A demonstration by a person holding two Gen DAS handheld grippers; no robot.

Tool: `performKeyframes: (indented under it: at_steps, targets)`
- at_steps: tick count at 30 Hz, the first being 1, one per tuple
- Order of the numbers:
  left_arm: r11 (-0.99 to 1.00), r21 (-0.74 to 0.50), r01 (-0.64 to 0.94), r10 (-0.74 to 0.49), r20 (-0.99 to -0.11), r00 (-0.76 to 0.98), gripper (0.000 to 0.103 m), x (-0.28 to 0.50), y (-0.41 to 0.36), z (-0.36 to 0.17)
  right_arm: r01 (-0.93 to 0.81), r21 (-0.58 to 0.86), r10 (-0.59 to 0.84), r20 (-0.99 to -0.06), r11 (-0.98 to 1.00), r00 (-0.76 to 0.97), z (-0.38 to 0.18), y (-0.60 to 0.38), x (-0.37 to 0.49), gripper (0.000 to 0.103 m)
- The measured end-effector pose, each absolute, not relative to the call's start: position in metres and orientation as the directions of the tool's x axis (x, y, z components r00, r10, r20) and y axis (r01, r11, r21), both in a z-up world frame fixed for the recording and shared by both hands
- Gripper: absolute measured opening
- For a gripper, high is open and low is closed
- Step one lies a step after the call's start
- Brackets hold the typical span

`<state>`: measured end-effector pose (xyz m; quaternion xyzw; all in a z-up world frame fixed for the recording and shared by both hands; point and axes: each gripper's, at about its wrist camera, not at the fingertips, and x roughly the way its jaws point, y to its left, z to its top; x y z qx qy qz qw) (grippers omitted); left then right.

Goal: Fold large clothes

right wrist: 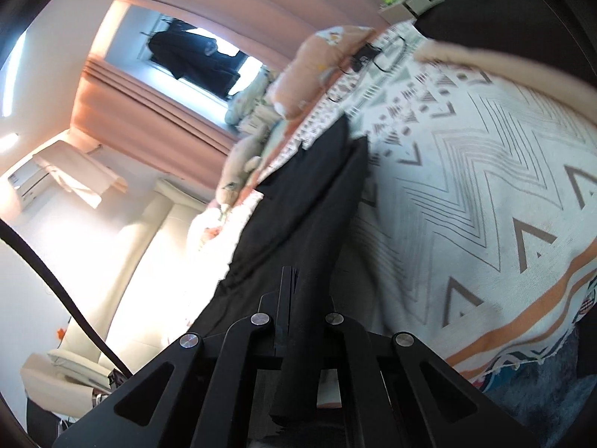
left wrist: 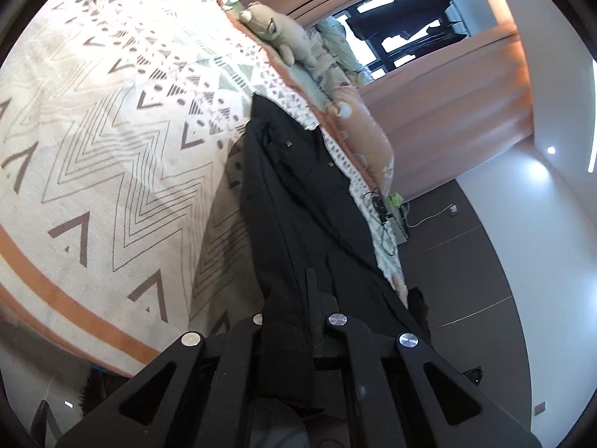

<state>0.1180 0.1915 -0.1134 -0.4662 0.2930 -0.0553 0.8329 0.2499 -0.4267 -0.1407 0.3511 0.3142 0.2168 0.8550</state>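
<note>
A large black garment point(left wrist: 298, 201) with small buttons hangs stretched over a bed covered by a white, grey and orange patterned blanket point(left wrist: 112, 142). My left gripper point(left wrist: 298, 298) is shut on one edge of the garment, cloth bunched between its jaws. In the right wrist view the same black garment point(right wrist: 298, 216) runs away from my right gripper point(right wrist: 302, 291), which is shut on another edge of it. The garment is held up between the two grippers, above the blanket point(right wrist: 466, 186).
A plush toy point(left wrist: 276, 33) and pillows point(left wrist: 365, 130) lie along the bed's far side. Cables and a small device point(left wrist: 380, 209) sit on the bed. Pink curtains point(left wrist: 447, 93), a window with dark clothes hanging point(right wrist: 194, 59), and a pale sofa point(right wrist: 141, 246) surround the bed.
</note>
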Motion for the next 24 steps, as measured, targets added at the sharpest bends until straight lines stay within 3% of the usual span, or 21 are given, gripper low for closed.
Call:
performKeyframes:
  at_steps: [16, 24]
  targets:
    - [0.568, -0.823, 0.024, -0.332, -0.203, 0.921, 0.005, 0.016, 0.185, 0.002, -0.358, 0.723, 0.653, -0.168, 0.591, 0.738, -0.061, -0.451, 0.165, 0.000]
    - [0.592, -0.803, 0.069, -0.294, -0.136, 0.946, 0.005, -0.017, 0.186, 0.036, -0.428, 0.686, 0.659, -0.102, 0.589, 0.745, -0.054, -0.456, 0.158, 0.000]
